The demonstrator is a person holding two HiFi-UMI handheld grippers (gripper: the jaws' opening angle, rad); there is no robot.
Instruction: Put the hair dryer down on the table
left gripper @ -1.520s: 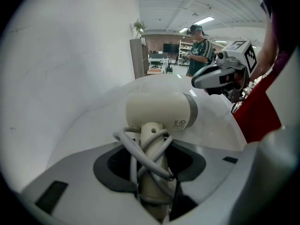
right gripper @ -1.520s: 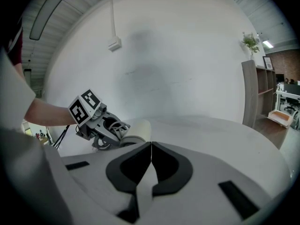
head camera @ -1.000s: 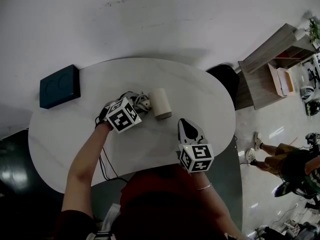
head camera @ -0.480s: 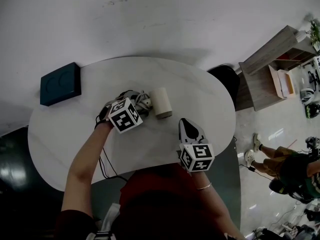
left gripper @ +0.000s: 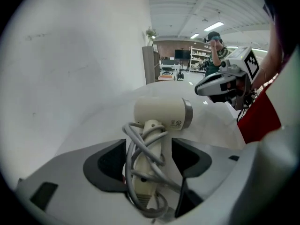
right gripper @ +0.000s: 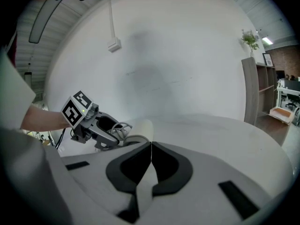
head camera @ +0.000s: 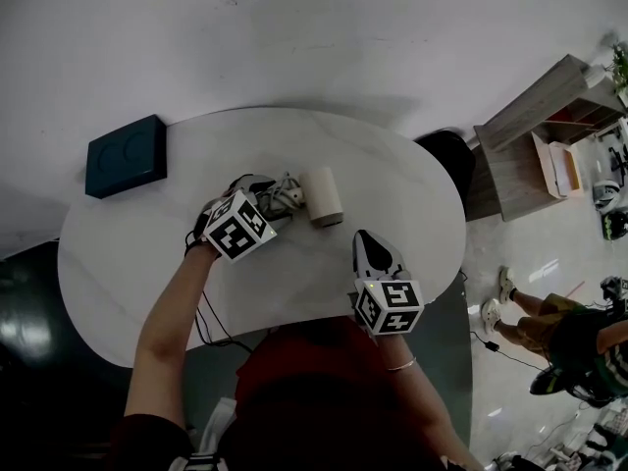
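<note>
Cream plastic hair dryer, grey cord wound round its handle, lies on the white oval bench. Left gripper jaws, just opened wide, straddle that handle without pressing it. Right gripper, apart from the dryer, has its jaws together, empty.

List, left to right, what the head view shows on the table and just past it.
dark teal box → left tool → hair dryer, its handle between that tool's jaws, which have just been opening → right tool → wooden shelf unit
</note>
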